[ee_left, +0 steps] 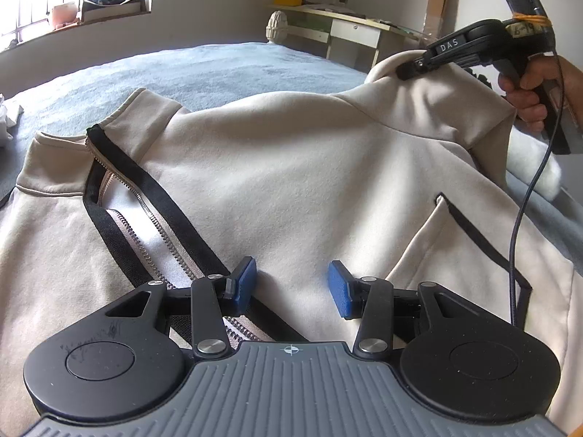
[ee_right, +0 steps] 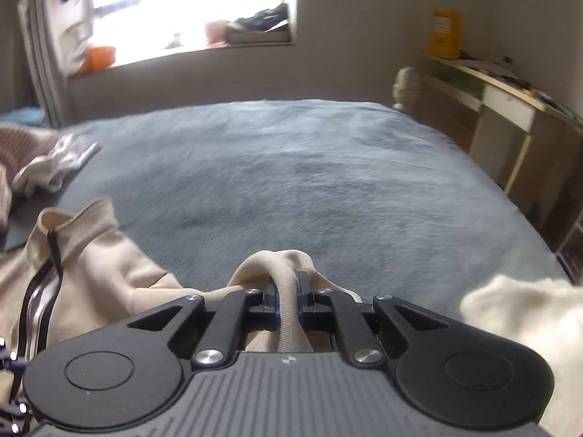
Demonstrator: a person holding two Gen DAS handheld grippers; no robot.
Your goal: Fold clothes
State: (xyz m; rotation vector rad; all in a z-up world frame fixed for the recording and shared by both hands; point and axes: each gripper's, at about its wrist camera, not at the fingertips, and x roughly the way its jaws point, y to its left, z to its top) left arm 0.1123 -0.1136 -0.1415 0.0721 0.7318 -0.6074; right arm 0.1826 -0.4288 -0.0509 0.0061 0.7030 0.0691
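Note:
A cream zip-up jacket [ee_left: 291, 167] with black zipper trim lies front up on a blue-grey bed cover [ee_left: 204, 73]. Its collar [ee_left: 120, 123] points away from me and a chest pocket [ee_left: 455, 247] sits at the right. My left gripper [ee_left: 291, 286] stands open just over the jacket's front beside the zipper [ee_left: 153, 251], with nothing pinched between its blue pads [ee_left: 340, 289]. My right gripper [ee_right: 288, 298] is shut on a bunched fold of the jacket's shoulder [ee_right: 280, 266]. In the left wrist view the right gripper [ee_left: 408, 71] lifts that shoulder at the upper right, held by a hand [ee_left: 528, 98].
The bed cover [ee_right: 291, 167] stretches far ahead. White crumpled cloth [ee_right: 54, 167] and a knitted brown piece [ee_right: 22, 145] lie at its left edge, a fluffy white item [ee_right: 521, 313] at the right. A desk [ee_right: 503, 102] stands along the right wall, a window sill [ee_right: 182, 51] behind.

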